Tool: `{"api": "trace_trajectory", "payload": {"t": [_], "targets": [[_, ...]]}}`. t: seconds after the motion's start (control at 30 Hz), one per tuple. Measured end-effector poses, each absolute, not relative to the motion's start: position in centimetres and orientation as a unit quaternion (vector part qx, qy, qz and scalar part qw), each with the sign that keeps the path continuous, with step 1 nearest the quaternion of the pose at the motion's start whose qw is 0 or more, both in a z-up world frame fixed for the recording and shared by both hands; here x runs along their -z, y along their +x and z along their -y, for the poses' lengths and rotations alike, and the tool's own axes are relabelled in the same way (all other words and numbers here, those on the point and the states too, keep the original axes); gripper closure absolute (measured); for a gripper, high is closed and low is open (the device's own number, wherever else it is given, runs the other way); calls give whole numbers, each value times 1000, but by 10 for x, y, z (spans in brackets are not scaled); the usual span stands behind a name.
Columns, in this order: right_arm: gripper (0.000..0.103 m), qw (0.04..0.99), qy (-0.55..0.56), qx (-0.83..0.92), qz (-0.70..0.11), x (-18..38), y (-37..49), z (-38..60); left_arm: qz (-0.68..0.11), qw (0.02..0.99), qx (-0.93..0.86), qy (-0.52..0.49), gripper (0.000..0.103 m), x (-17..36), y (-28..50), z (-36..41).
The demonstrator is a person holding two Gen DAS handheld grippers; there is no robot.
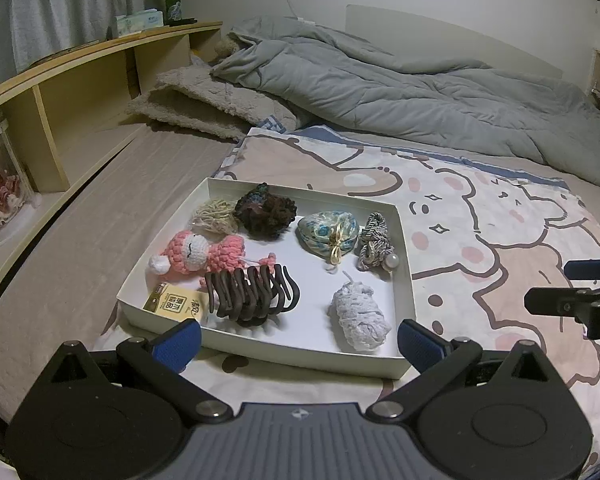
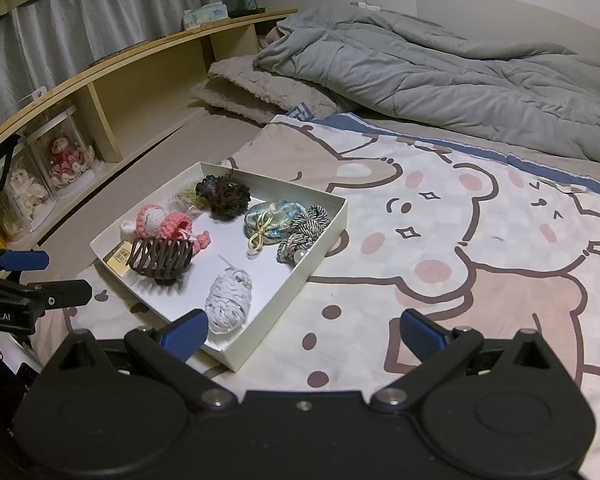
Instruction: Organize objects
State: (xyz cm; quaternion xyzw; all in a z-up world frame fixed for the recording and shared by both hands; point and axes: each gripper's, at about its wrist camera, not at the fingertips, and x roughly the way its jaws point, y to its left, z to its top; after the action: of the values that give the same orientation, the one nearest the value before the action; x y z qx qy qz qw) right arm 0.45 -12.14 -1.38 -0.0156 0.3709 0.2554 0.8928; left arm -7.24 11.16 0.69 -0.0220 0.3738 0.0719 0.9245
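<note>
With both the left gripper (image 1: pixel 300 338) and right gripper (image 2: pixel 303 330) spread wide and empty, the shallow white cardboard tray (image 1: pixel 404 240) of trinkets (on the bed) could slide on the soft cartoon-bear blanket (image 2: pixel 440 220) if nudged.

The left gripper (image 1: pixel 299 344) is spread wide, its blue-padded fingers (image 1: pixel 180 342) at seven and five o'clock of its own view, holding nothing. The right gripper (image 2: pixel 303 334) is likewise wide apart and empty. Each shows in the other's view: the right at three o'clock, the left at nine o'clock.
</note>
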Motion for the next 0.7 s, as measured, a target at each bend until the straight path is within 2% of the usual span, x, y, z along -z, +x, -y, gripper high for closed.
{"api": "trace_trajectory", "payload": {"t": [0.7], "targets": [[0, 893, -16, -248, -374, 16, 6, 123, -379, 922, -72, -21, 0, -4, -71, -112]]}}
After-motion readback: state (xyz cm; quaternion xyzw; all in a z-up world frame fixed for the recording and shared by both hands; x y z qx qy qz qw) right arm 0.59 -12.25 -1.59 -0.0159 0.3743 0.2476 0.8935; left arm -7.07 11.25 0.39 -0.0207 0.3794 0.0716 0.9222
